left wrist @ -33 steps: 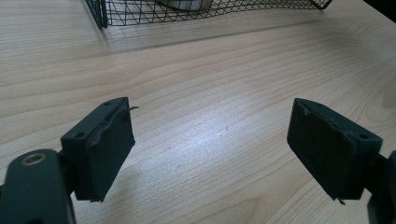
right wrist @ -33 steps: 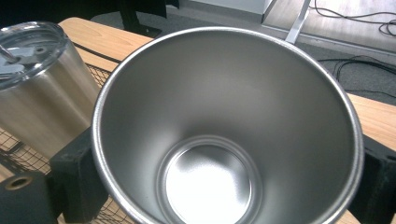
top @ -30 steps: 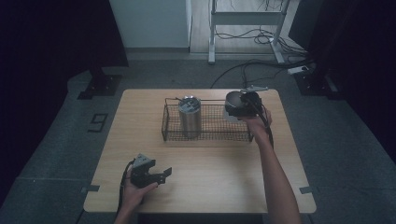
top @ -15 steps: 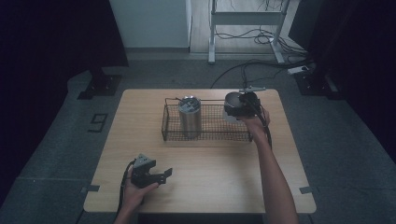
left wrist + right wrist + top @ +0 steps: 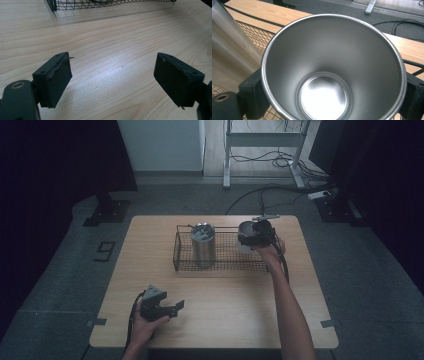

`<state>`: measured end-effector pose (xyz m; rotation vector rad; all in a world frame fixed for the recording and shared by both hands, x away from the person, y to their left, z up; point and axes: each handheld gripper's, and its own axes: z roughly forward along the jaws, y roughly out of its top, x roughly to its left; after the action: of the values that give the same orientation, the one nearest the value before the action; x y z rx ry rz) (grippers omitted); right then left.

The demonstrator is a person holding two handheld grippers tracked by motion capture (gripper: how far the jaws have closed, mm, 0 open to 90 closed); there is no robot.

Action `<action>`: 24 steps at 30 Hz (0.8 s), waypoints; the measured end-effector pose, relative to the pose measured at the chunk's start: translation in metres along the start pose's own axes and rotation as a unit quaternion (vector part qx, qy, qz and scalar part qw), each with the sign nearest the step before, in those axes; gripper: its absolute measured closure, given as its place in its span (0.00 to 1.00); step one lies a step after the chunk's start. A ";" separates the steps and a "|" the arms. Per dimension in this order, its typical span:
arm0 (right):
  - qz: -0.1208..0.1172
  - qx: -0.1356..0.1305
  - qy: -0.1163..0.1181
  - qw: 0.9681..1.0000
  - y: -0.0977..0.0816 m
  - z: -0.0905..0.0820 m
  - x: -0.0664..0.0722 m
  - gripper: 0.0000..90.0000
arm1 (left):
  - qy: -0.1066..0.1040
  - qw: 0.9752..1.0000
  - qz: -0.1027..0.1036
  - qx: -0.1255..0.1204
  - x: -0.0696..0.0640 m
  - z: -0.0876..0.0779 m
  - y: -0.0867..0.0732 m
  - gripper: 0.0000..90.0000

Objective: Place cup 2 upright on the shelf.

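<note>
high view: wooden table (image 5: 220,320), black wire basket (image 5: 220,262) across its far middle. a lidded steel tumbler (image 5: 203,245) stands upright in the basket's left half. right gripper (image 5: 251,236) is over the basket's right end, clamped on an open steel cup (image 5: 245,231); cup looks tilted, whether its base touches the mesh i cannot tell. right hand (image 5: 272,254) is behind the gripper, forearm running in from the bottom edge. left gripper (image 5: 172,308) sits low over the near left of the table, well apart from the basket, held by the left hand (image 5: 142,327).

left gripper view: both black jaws stand apart over bare wood, nothing between them, so open and empty. pads (image 5: 58,75) worn, a thread hanging off one. basket edge (image 5: 105,3) at the top.

right gripper view: looking straight into the open cup (image 5: 332,75), shiny inside, empty. jaws sit one on each side of its wall, gripping it. tumbler side (image 5: 229,47) close on the left, mesh (image 5: 254,37) beneath, table edge (image 5: 409,47) beyond.
</note>
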<state>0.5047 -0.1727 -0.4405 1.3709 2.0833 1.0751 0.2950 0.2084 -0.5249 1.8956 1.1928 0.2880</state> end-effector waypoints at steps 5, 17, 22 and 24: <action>0.000 0.006 -0.002 1.000 -0.002 0.006 -0.001 0.08 | 0.000 1.000 0.000 0.000 0.000 0.001 -0.001 0.16; 0.003 0.021 -0.002 1.000 -0.012 0.019 -0.002 0.08 | 0.000 1.000 -0.001 0.000 0.001 0.000 -0.001 0.16; 0.005 0.030 -0.002 1.000 -0.017 0.023 -0.003 0.08 | 0.000 1.000 -0.001 0.001 0.001 0.001 -0.001 0.16; 0.005 0.030 -0.003 1.000 -0.018 0.024 -0.003 0.08 | 0.000 1.000 -0.001 0.002 0.001 0.001 -0.001 0.16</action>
<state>0.5127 -0.1704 -0.4693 1.4127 2.1230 1.0185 0.2952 0.2087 -0.5265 1.8985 1.1951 0.2845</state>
